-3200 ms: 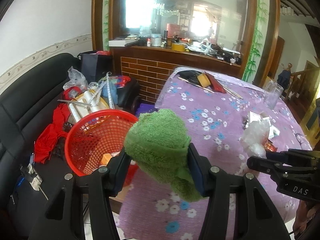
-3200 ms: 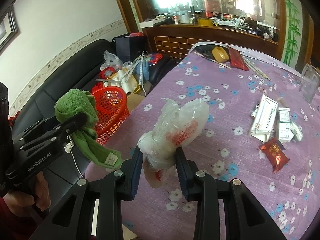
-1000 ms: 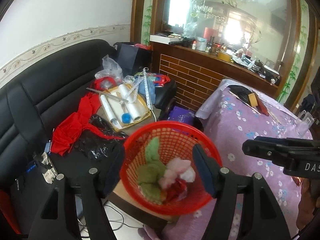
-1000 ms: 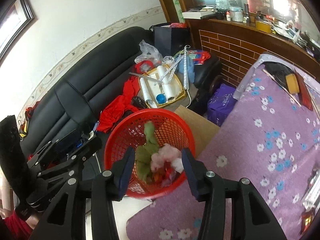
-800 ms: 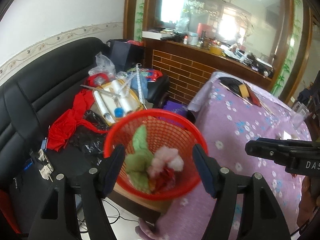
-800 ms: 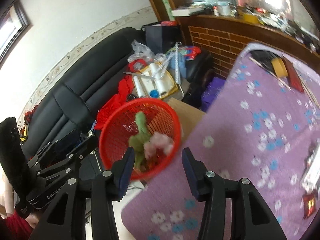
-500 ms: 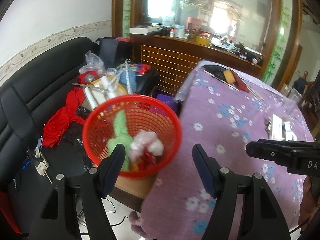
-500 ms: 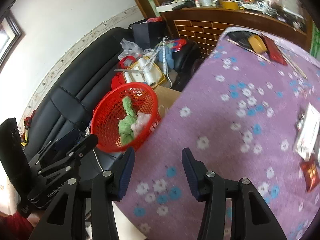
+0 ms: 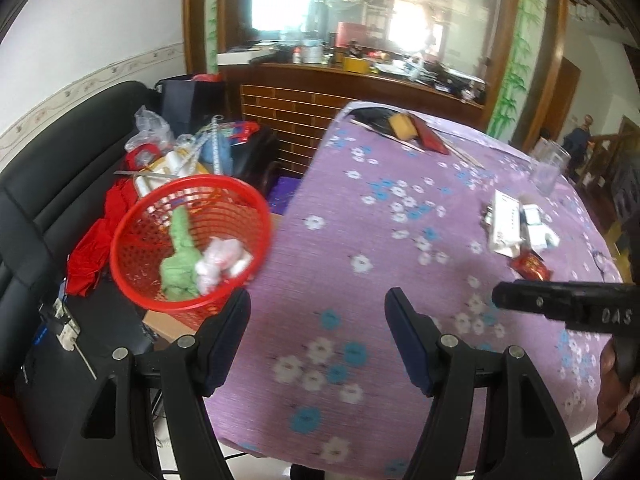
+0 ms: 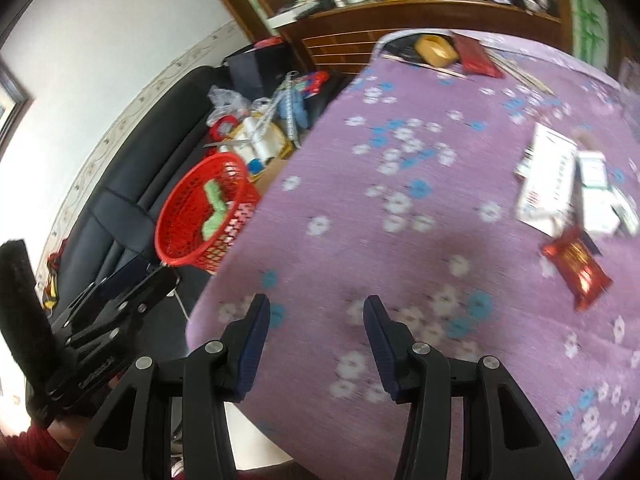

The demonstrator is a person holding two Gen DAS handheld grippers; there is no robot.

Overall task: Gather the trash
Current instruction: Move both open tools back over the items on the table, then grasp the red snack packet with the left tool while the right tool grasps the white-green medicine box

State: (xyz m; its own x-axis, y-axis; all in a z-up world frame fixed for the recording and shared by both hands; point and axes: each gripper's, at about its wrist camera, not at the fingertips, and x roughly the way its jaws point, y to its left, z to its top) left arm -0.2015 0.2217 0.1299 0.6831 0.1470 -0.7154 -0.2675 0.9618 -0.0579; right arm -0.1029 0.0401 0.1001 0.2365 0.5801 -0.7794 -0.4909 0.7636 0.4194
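Observation:
A red mesh basket point(image 9: 188, 240) point(image 10: 200, 216) stands left of the table, holding a green cloth point(image 9: 180, 264) and a crumpled white plastic bag point(image 9: 222, 264). My left gripper point(image 9: 318, 308) is open and empty over the purple flowered tablecloth point(image 9: 400, 260), the basket just off its left finger. My right gripper point(image 10: 316, 312) is open and empty above the cloth's near edge. On the table's right lie a red snack packet point(image 10: 576, 272) point(image 9: 530, 266), a white leaflet point(image 10: 548, 184) and small white boxes point(image 10: 600, 200).
A black sofa point(image 9: 36, 184) behind the basket is piled with red cloth, rolls and bags. A glass point(image 9: 548, 168) stands at the table's far right. A yellow object point(image 9: 400, 126) and a red case lie at the far edge, before a brick counter.
Both grippers have swung right, away from the basket and over the table. The cloth and the bag that they held earlier now lie in the basket.

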